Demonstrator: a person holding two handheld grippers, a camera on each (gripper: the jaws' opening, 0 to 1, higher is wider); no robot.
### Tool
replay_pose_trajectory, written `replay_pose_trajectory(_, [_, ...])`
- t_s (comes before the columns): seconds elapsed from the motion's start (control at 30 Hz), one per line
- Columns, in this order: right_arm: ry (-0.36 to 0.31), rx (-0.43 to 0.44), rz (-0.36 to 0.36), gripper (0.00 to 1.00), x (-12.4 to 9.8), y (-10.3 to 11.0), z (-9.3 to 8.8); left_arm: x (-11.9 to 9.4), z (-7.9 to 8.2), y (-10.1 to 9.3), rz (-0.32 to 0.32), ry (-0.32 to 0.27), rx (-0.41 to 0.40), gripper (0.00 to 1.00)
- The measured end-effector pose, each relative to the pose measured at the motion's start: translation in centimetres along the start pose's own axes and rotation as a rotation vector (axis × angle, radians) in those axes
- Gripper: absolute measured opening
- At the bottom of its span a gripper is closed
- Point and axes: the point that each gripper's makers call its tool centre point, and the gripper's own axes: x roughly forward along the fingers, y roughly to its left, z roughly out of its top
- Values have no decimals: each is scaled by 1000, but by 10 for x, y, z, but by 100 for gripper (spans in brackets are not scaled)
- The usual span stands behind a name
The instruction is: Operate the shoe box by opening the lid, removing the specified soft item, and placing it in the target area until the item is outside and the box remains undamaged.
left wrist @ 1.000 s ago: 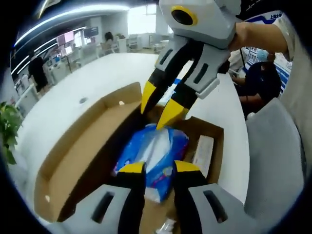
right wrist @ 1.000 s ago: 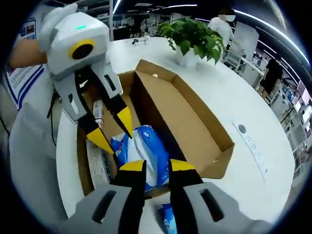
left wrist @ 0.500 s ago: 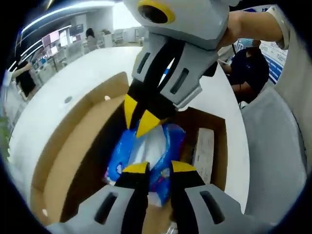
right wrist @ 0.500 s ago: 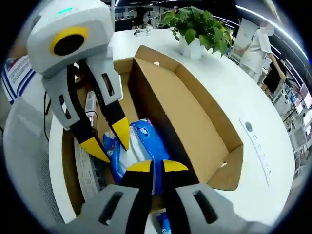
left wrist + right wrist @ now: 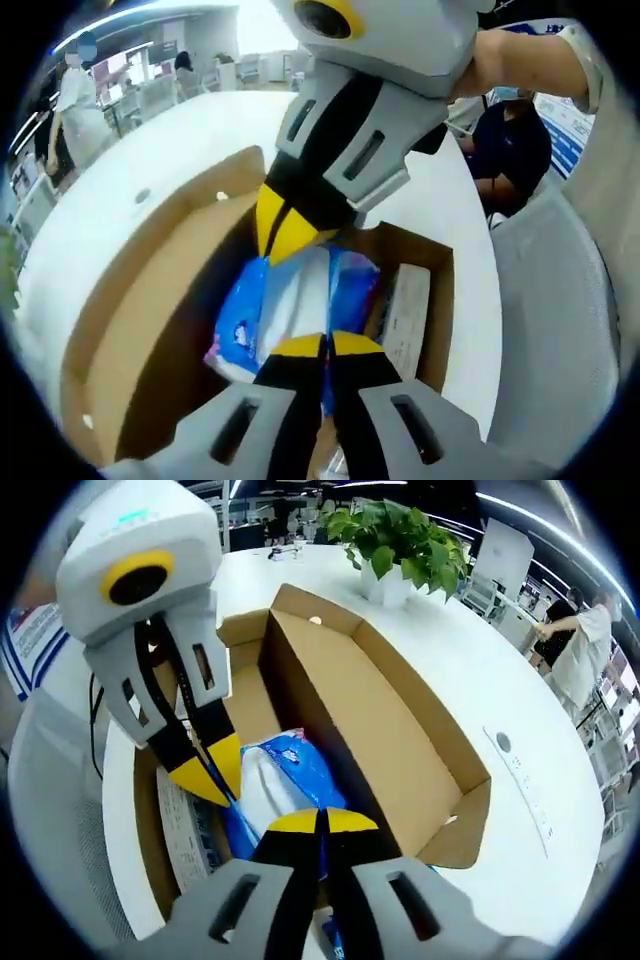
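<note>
Both grippers are pinching the same soft item, a blue and white pack (image 5: 290,300), which is lying inside the open shoe box (image 5: 250,695) with its long axis running along the length of the box. In the left gripper view, the left gripper (image 5: 325,345) is reaching in with its yellow tips drawn together on the near end of the pack, while the right gripper (image 5: 290,225) is coming down from above with its tips pressed together on the far end; in the right gripper view the roles are mirroring, the right gripper's own tips meeting on one end of the pack and the left gripper's tips clamping the other. The pack is sitting against the wall nearest the raised lid (image 5: 385,730), and a flat white carton (image 5: 405,315) is lying beside it on the other side. The lid is standing open and leaning outward, so the way out is appearing to be straight up, with the lid's inner face and the box's walls as the edges to be clearing. The white table (image 5: 500,690) beyond the lid is offering open room, short of the potted plant (image 5: 395,540).
</note>
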Motion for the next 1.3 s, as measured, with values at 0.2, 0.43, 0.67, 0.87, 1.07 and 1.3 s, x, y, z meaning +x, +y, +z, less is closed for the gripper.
replay_pose_trajectory(0.2, [-28,-6,-2,0,-10,2,13,-15,5,1,24,0,31,0])
replay_pose_trajectory(0.43, [-61,-23,1,0,-23,4,30,-34,15,1,41,3,69,0])
replay_pose_trajectory(0.67, [-88,-40,0,0,-39,8,42,-50,27,-5,46,-3,86,0])
replay_pose_trajectory(0.87, [-110,-74,-10,0,-58,7,49,-62,41,-14,38,-21,92,0])
replay_pose_trajectory(1.07, [-130,-90,-27,0,-77,5,53,-69,59,-21,35,-41,103,0])
replay_pose_trajectory(1.3, [-146,-94,-43,0,-100,1,50,-70,81,-35,22,-58,128,0])
